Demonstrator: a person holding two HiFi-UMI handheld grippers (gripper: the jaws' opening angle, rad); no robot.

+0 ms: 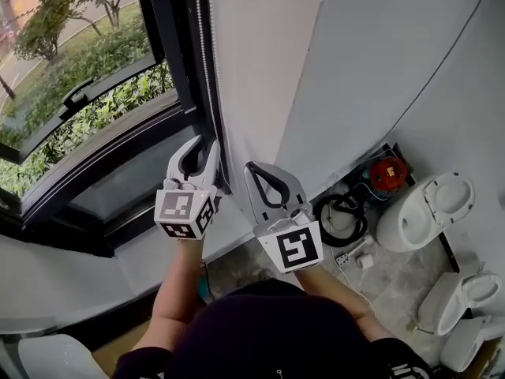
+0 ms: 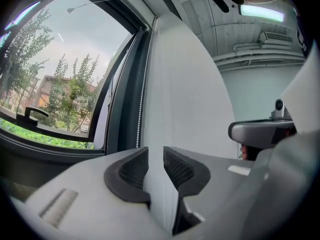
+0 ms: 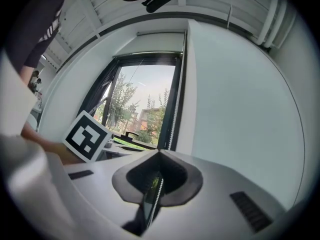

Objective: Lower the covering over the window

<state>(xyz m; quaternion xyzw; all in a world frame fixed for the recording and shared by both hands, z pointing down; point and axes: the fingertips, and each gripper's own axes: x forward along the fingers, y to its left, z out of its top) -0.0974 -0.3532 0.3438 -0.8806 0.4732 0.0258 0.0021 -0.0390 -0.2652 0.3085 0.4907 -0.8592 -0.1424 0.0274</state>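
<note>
- One black-framed window fills the head view from 9 to 11 o'clock, with trees and hedges showing through its glass.
- One white wall spans 12 to 2 o'clock and meets the window frame at its left edge.
- Window covering: in the right gripper view, a pale band across the top of the window opening, at 12 o'clock. The glass below it is uncovered.
- Several white toilets stand on the floor at 3 to 5 o'clock in the head view.
- One coiled black hose lies on the floor just at 9 o'clock of the toilets.
- Left gripper: near centre, pointing at the window frame. Its jaws stand partly apart and hold nothing. Only the wall shows in the gap.
- Right gripper: just at 3 o'clock of the left gripper. Its jaws are closed on a strand of the bead chain.
- Bead chain: hangs along the frame's right edge. In the left gripper view it passes at 11 o'clock of the jaws, outside the gap.
</note>
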